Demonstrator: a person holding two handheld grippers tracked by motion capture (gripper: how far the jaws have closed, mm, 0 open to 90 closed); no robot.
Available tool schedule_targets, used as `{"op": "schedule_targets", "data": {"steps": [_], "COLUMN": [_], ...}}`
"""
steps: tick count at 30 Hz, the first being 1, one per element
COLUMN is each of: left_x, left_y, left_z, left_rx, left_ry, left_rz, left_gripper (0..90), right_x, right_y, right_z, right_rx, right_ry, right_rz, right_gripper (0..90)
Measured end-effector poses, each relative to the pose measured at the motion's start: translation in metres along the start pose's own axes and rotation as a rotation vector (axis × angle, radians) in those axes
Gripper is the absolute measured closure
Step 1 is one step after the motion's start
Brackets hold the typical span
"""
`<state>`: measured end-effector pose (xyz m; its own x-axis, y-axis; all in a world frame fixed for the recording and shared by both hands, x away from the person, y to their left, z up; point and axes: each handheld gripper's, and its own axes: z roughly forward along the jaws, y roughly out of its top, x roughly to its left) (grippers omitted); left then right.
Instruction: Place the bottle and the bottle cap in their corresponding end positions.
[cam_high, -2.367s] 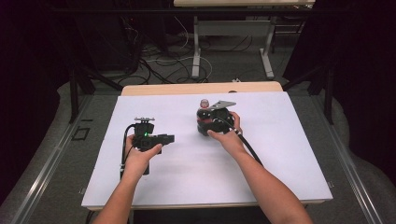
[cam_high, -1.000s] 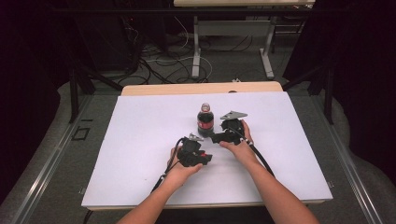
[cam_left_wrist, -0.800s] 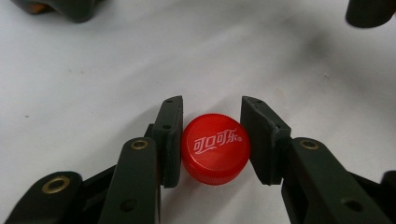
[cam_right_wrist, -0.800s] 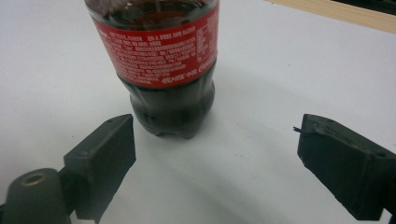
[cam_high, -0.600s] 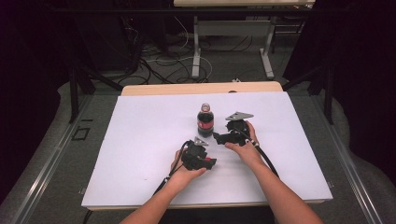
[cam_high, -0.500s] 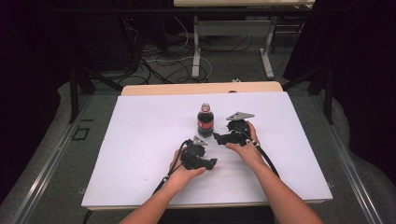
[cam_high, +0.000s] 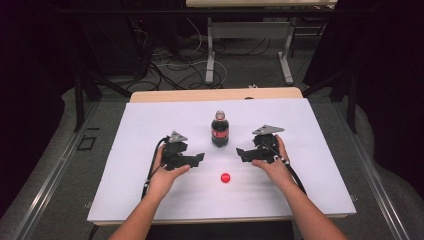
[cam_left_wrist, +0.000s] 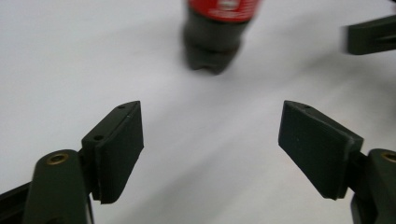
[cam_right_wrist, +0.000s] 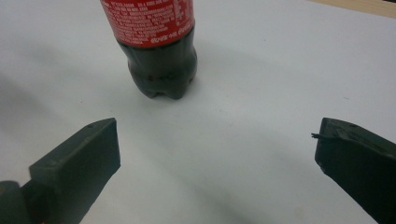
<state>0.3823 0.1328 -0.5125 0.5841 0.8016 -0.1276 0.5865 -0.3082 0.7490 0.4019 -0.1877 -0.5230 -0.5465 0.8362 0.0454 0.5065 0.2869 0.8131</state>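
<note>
A small cola bottle (cam_high: 220, 131) with a red label stands upright in the middle of the white table (cam_high: 125, 150). A small red round cap (cam_high: 225, 177) lies on the table in front of it. My left gripper (cam_high: 199, 158) is to the bottle's left, held low over the table. Its jaws have just been opening and stand open with nothing between them (cam_left_wrist: 210, 112); the bottle (cam_left_wrist: 215, 42) is beyond them. My right gripper (cam_high: 240, 151) is to the bottle's right. Its jaws have also just been opening, wide and empty (cam_right_wrist: 217, 128), facing the bottle (cam_right_wrist: 156, 51).
The white sheet covers a wooden tabletop whose far edge (cam_high: 215, 94) shows behind the bottle. Desk legs (cam_high: 210, 55) and cables (cam_high: 165, 60) lie on the dark floor beyond. Tips of the right gripper's jaw (cam_left_wrist: 369, 35) appear at the left gripper view's upper right.
Both grippers have drawn apart from the bottle, the left one leftward, the right one rightward, and both have opened. The red cap now lies bare on the table between them.
</note>
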Motion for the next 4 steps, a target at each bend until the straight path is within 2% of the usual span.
{"op": "schedule_targets", "data": {"steps": [1, 4], "left_x": [0.006, 0.018], "left_y": [-0.002, -0.01], "left_z": [-0.002, -0.007], "left_rx": [-0.008, -0.017], "left_ry": [0.013, 0.036], "left_rz": [0.001, -0.031], "left_gripper": [15.5, 6.7], "right_x": [-0.001, -0.004], "right_y": [-0.002, -0.008], "right_z": [-0.003, -0.011], "right_rx": [-0.003, -0.004], "right_ry": [-0.001, -0.01], "right_rz": [0.012, 0.021], "right_gripper": [0.0, 0.0]}}
